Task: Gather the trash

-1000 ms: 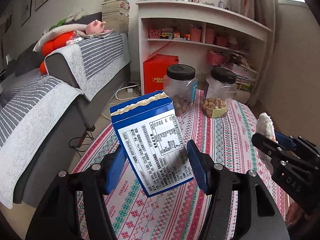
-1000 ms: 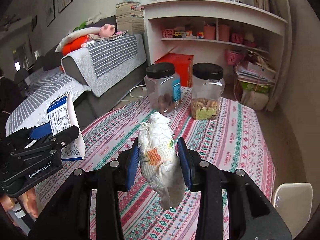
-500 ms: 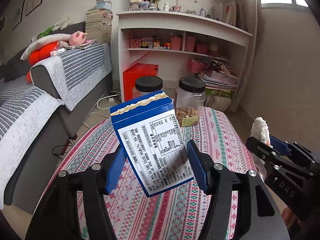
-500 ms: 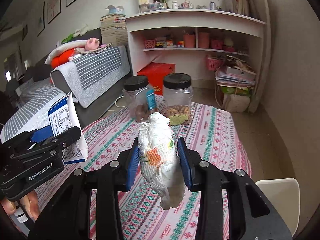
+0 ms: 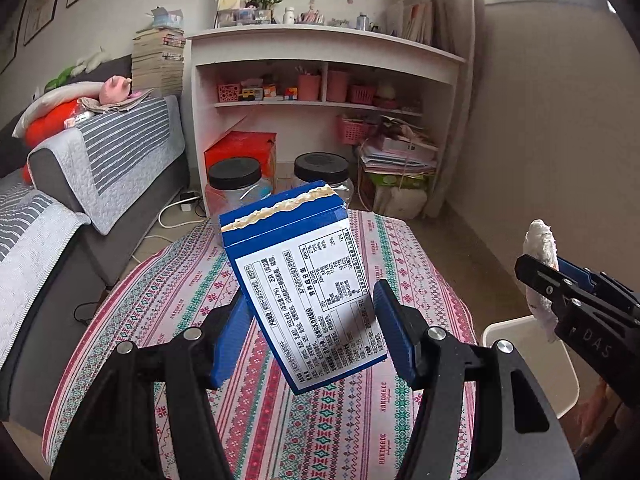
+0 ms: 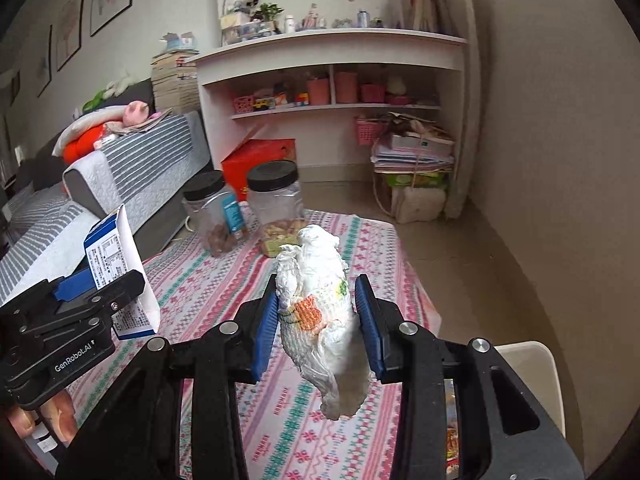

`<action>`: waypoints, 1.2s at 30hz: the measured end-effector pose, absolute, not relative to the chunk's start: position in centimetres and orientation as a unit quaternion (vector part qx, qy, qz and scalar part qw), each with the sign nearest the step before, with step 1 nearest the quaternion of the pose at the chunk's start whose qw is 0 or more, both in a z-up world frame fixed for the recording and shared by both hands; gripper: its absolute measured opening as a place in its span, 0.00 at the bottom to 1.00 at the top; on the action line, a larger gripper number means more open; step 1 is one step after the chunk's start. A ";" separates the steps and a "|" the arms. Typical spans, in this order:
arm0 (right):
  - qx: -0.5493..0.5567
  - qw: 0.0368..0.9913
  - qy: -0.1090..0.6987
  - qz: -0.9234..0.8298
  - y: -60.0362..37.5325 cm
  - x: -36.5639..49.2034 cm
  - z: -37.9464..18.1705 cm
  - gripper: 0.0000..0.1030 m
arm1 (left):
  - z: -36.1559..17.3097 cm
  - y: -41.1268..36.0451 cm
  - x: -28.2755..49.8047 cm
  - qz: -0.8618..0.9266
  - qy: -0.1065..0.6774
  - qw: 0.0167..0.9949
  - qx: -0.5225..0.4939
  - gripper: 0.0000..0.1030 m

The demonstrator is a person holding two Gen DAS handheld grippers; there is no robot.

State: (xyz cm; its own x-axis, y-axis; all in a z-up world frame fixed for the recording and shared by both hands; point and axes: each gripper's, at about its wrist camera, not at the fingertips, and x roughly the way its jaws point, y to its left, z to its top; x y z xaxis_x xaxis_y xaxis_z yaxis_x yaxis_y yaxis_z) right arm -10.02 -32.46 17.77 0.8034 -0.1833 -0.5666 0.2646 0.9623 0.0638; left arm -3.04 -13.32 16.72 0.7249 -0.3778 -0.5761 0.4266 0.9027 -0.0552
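My left gripper (image 5: 310,336) is shut on a blue and white carton (image 5: 304,280) with a torn top, held tilted above the patterned tablecloth (image 5: 352,432). My right gripper (image 6: 318,322) is shut on a crumpled white paper wad (image 6: 320,312) with orange and green print, also held above the table. The carton also shows in the right wrist view (image 6: 116,268), at the left, and the wad shows in the left wrist view (image 5: 540,248), at the right. A white bin (image 5: 532,364) stands on the floor beside the table's right edge, below the right gripper.
Two black-lidded clear jars (image 6: 276,208) with snacks stand at the table's far end. A grey striped sofa (image 5: 100,168) runs along the left. A white shelf unit (image 5: 320,80), a red box (image 5: 240,152) and stacked papers (image 5: 396,160) stand behind the table.
Both grippers have risen and pulled back from the table with their loads. The jars look farther away and the white bin has come into view at the right.
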 end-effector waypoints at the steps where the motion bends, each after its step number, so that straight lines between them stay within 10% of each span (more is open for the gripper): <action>1: 0.071 0.947 0.290 -0.122 -32.8 -10.3 17.8 0.35 | 16.7 -13.6 -3.1 -0.219 0.301 0.927 0.041 0.58; 18: 0.122 0.901 0.327 -0.259 -42.0 -15.0 17.1 0.37 | 16.2 -18.2 -5.4 -0.269 0.312 0.909 0.058 0.58; 23: 0.160 0.875 0.332 -0.313 -45.6 -17.8 16.9 0.75 | 15.9 -20.7 -6.6 -0.295 0.320 0.898 0.066 0.58; 36: 0.233 0.859 0.213 -0.402 -51.3 -27.3 20.8 0.93 | 14.9 -31.6 -11.2 -0.394 0.360 0.842 0.078 0.58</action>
